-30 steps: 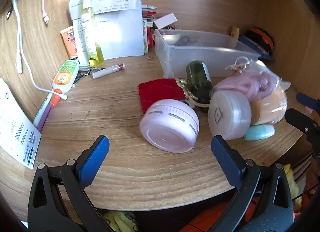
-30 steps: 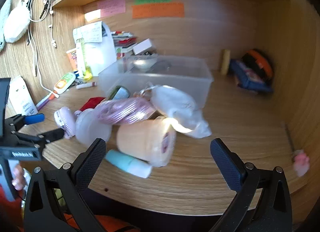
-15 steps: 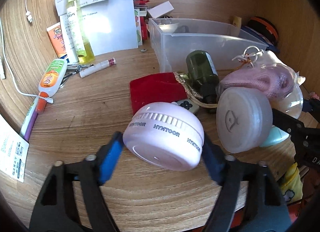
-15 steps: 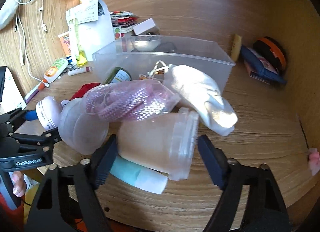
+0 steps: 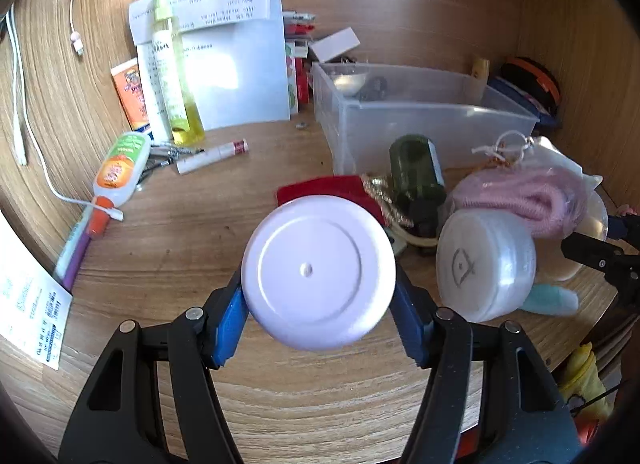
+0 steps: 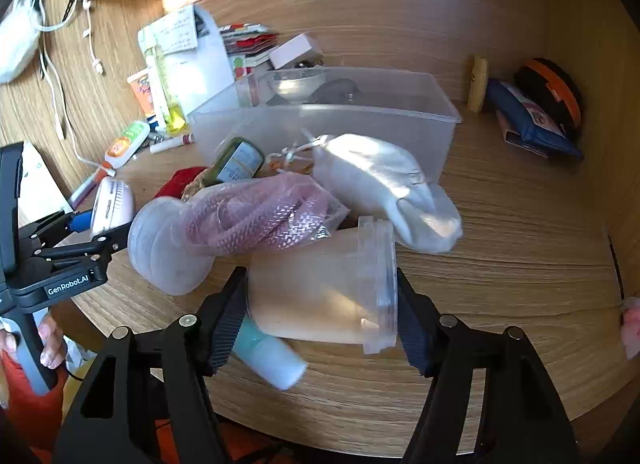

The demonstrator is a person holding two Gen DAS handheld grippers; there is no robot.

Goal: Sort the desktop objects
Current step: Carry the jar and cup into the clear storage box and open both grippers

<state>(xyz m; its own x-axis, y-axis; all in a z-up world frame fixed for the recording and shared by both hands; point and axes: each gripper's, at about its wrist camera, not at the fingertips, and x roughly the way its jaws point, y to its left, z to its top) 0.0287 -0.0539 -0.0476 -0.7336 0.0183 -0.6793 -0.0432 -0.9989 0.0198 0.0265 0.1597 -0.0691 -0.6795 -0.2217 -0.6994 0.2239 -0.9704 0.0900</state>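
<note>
Desk edge (image 5: 320, 416) beneath gripped jars

Pale lilac jar (image 5: 318, 270), red pouch (image 5: 320, 189), dark green bottle (image 5: 416, 168)

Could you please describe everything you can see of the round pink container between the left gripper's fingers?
The pink container is a squat, round tub of glossy pale-pink plastic. Its flat circular face, with a raised ring and a small centre dimple, is turned toward the left wrist camera. It sits between the left gripper pads, whose jaws are closing against its sides. The right wrist view shows its ribbed rim with dark lettering.
</note>
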